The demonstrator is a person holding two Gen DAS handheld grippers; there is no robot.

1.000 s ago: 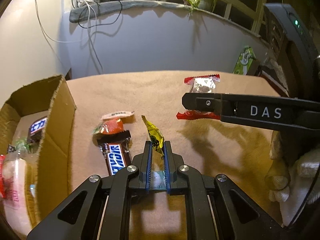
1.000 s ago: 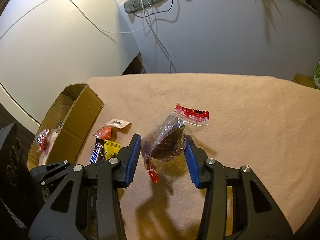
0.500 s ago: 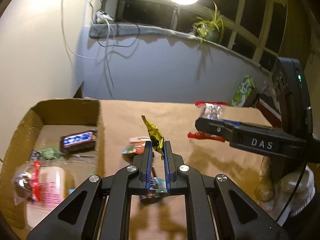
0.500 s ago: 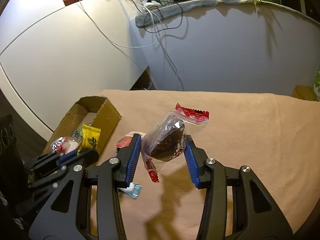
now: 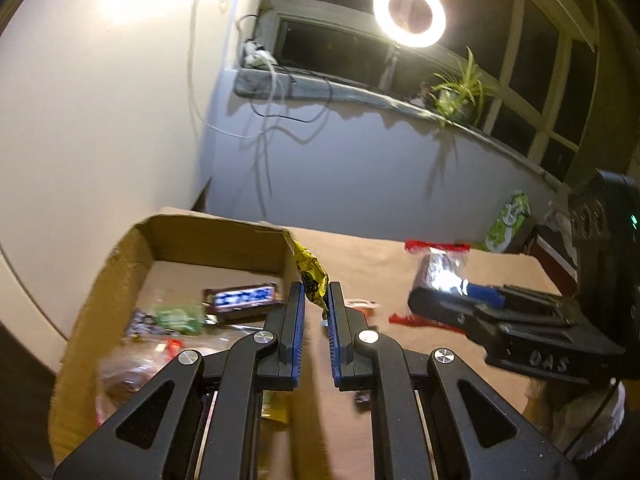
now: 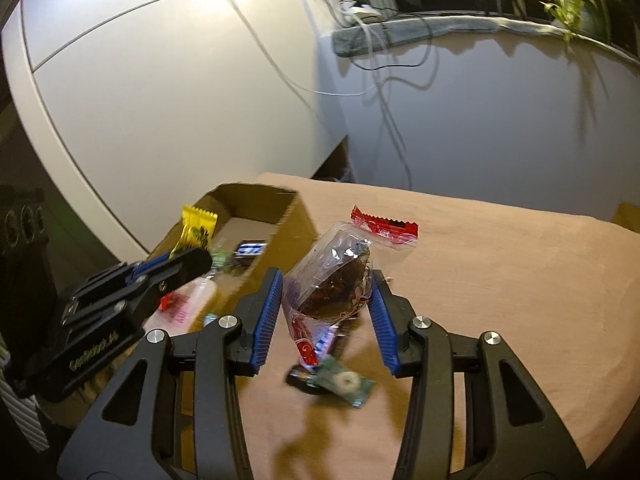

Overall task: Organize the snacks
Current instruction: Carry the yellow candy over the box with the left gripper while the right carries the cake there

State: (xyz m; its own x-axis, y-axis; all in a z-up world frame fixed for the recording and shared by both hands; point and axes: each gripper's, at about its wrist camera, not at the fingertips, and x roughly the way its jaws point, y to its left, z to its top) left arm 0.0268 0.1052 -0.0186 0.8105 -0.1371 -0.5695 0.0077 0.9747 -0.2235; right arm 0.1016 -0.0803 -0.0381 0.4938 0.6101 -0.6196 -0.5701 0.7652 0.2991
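Note:
My left gripper [image 5: 314, 300] is shut on a small yellow candy wrapper [image 5: 310, 276], held up over the right wall of an open cardboard box [image 5: 120, 264]. From the right wrist view the same yellow candy [image 6: 196, 228] pokes above the left gripper [image 6: 188, 258] over the box [image 6: 292, 216]. My right gripper [image 6: 326, 300] is shut on a clear bag with red ends holding a dark brown cake [image 6: 336, 280], lifted above the table just right of the box. That bag [image 5: 440, 270] also shows in the left wrist view, held by the right gripper [image 5: 448, 300].
Inside the box lie a dark chocolate bar [image 5: 240, 298], a green packet [image 5: 178, 316] and a pink-white packet [image 6: 188, 304]. On the beige cloth [image 6: 500, 280] under my right gripper lie a green mint packet [image 6: 344, 382] and a dark bar [image 6: 304, 380]. A green bag [image 5: 510, 216] stands at the far right.
Both grippers have risen and swung left toward the box, each keeping its snack. The left one, earlier above the loose snacks on the cloth, now hangs over the box's edge.

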